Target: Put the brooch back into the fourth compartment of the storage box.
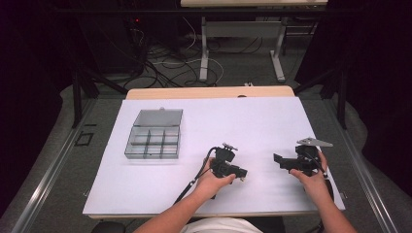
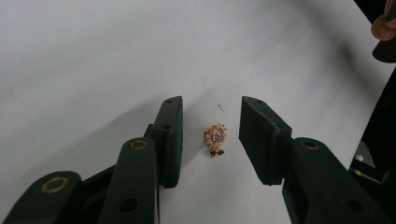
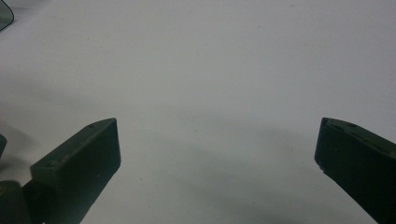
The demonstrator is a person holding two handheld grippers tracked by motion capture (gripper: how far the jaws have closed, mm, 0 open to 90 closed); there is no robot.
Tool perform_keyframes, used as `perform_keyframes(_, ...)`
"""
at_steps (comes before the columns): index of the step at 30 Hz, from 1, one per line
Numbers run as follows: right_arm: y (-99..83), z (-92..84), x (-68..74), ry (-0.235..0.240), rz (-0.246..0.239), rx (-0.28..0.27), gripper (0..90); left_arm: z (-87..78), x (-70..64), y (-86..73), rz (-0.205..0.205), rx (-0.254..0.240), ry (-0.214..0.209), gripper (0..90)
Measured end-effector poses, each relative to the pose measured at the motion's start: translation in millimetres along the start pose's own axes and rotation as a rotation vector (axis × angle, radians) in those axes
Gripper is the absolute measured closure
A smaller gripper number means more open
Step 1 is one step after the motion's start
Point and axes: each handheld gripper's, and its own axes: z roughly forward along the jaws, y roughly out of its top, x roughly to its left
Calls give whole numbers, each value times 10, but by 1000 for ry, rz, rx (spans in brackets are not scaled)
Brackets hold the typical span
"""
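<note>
A small gold ornament with a sparkly centre and dark beads lies on the white table sheet. It rests between the two black jaws of my left gripper, and the pads stand clear of it on both sides. In the high view the left gripper is low over the sheet near the front middle. My right gripper hovers at the front right, and in the right gripper view its jaws stand wide apart over bare sheet with nothing between them.
A clear plastic compartment box with its lid raised sits on the left part of the white sheet. Beyond the table's wooden far edge are desk legs and cables on the floor.
</note>
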Motion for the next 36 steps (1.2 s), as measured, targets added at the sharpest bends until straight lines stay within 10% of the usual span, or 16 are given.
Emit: perform_keyframes(36, 3, 17, -9, 6, -3, 5, 0, 159, -189, -2, 71, 40, 113, 750)
